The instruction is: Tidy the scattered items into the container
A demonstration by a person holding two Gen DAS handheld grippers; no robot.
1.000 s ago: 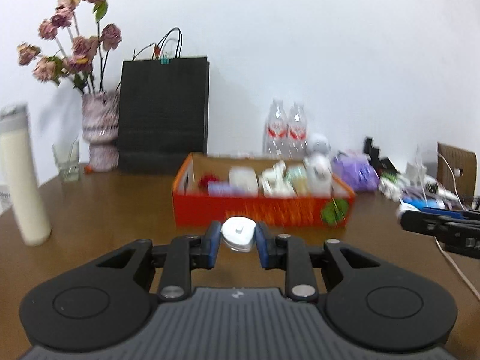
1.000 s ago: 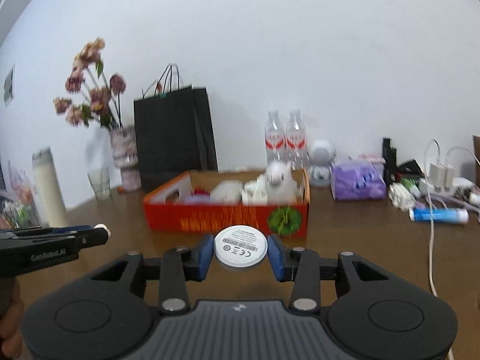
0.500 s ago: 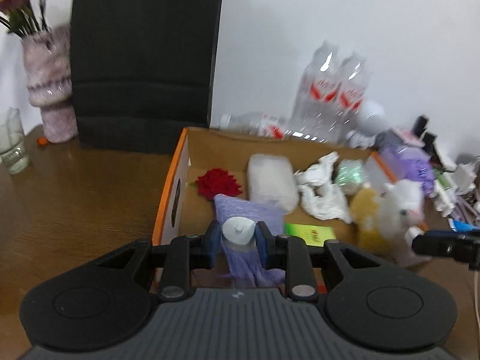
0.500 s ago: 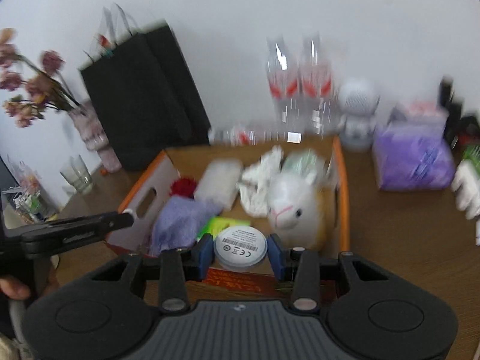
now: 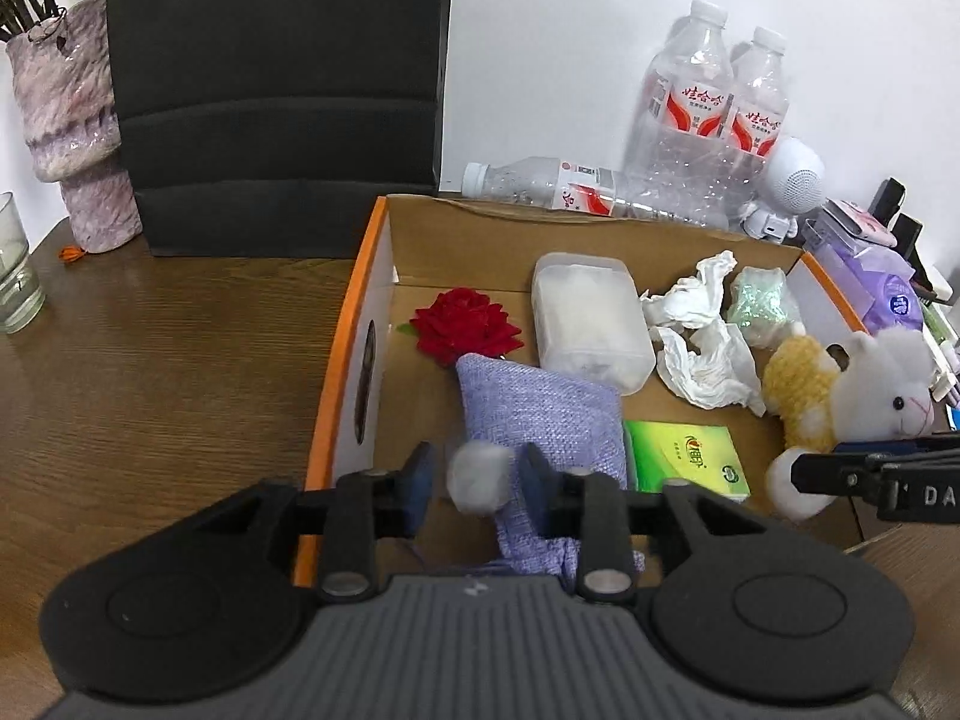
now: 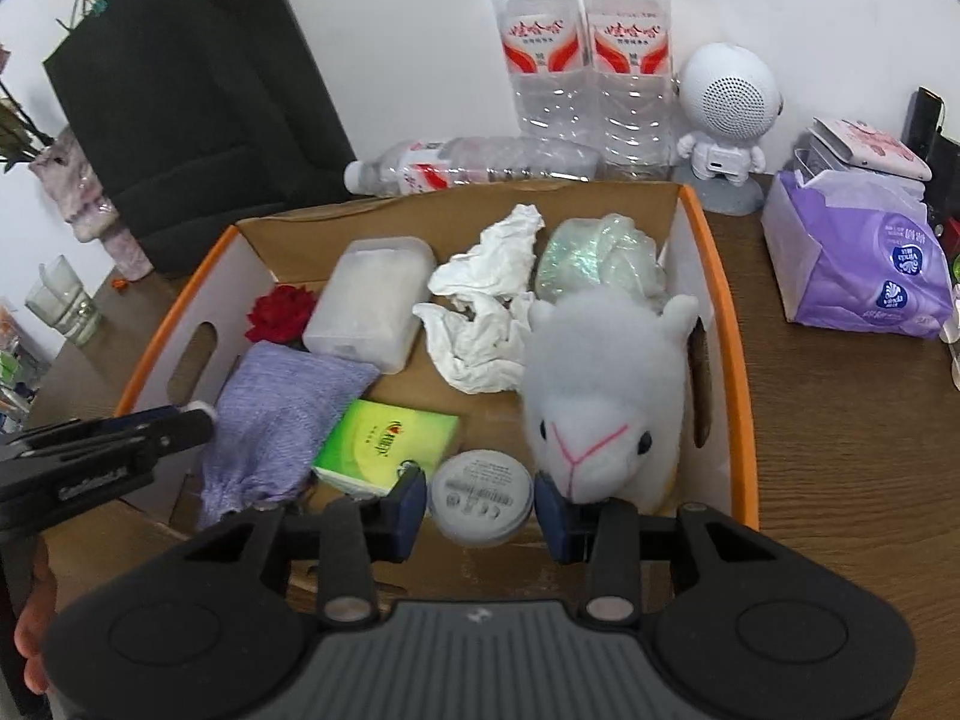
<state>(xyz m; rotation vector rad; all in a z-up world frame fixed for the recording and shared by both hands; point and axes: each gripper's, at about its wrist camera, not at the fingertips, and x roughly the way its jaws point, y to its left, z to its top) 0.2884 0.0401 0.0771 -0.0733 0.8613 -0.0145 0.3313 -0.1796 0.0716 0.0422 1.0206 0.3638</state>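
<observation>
An orange-rimmed cardboard box [image 5: 336, 372] [image 6: 729, 324] holds a purple pouch [image 5: 540, 414], red flower [image 5: 465, 324], plastic case [image 5: 588, 318], crumpled tissue [image 5: 702, 330], green packet [image 5: 684, 456] and white plush sheep [image 6: 606, 384]. My left gripper [image 5: 477, 474] is over the box's near left part, jaws apart; a small white object [image 5: 480, 477], blurred, hangs between them touching neither pad. My right gripper [image 6: 483, 501] is over the near right part, jaws apart, with a white round disc [image 6: 483, 498] loose between them.
A black paper bag [image 5: 276, 90], a vase [image 5: 72, 138] and a glass [image 5: 15, 276] stand left on the wooden table. Water bottles [image 6: 582, 60], a white robot speaker [image 6: 729, 114] and a purple tissue pack [image 6: 858, 264] stand behind and right of the box.
Both grippers moved forward from in front of the box to above it. Both have opened, releasing the small white object and the white disc.
</observation>
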